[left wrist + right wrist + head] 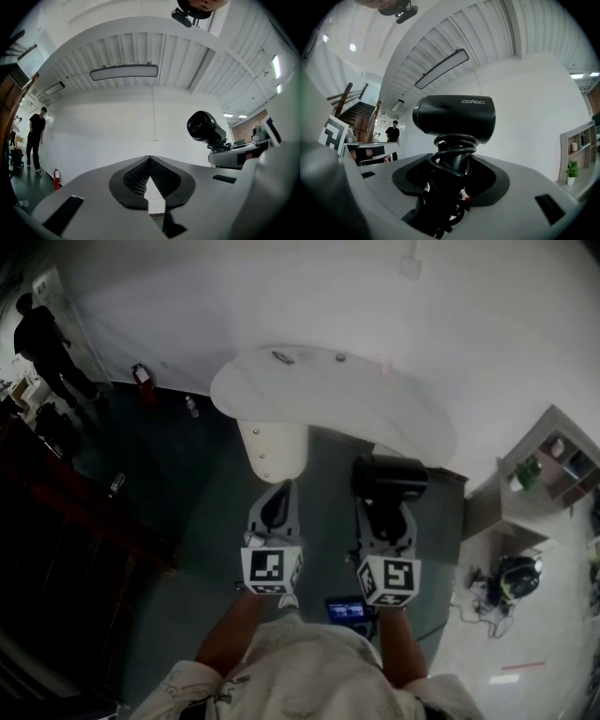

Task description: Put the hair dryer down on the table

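The white round-edged table stands ahead on its pale pedestal, with a few small items at its far edge. A low shelf unit sits off to the right, holding a small green plant. A person in black stands far off to the left.

The black hair dryer is held in the air just before the table's near edge. The right gripper has its 2 jaws about halfway closed, clamped on the handle, which has the cord coiled around it. The left gripper holds nothing, its 2 jaws meeting at the tips.
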A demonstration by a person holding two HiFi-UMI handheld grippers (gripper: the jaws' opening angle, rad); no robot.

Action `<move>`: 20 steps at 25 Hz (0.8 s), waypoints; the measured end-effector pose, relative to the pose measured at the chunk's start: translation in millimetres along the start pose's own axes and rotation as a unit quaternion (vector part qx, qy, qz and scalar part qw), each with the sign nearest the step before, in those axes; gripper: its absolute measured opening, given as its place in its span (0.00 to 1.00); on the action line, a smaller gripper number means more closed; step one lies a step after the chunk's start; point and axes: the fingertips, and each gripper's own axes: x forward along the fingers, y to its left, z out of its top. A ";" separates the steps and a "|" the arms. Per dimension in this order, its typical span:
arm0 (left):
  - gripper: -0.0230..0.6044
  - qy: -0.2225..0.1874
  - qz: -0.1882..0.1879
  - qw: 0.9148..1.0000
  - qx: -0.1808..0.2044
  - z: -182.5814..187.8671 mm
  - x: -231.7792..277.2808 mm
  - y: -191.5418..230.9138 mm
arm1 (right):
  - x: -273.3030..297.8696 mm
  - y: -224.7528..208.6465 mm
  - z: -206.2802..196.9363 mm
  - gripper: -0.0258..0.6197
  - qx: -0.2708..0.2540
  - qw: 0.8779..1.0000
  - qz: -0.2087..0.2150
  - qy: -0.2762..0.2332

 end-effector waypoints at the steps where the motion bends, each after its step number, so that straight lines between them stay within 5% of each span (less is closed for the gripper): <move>1: 0.03 0.000 0.001 1.000 -0.001 -1.6 5.7 7.2 | 9.3 3.5 -0.5 0.40 -0.002 1.000 0.002 0.000; 20: 0.03 -0.003 0.011 1.000 -0.004 -12.4 94.4 104.7 | 144.9 32.0 -5.3 0.40 0.004 1.000 0.013 0.004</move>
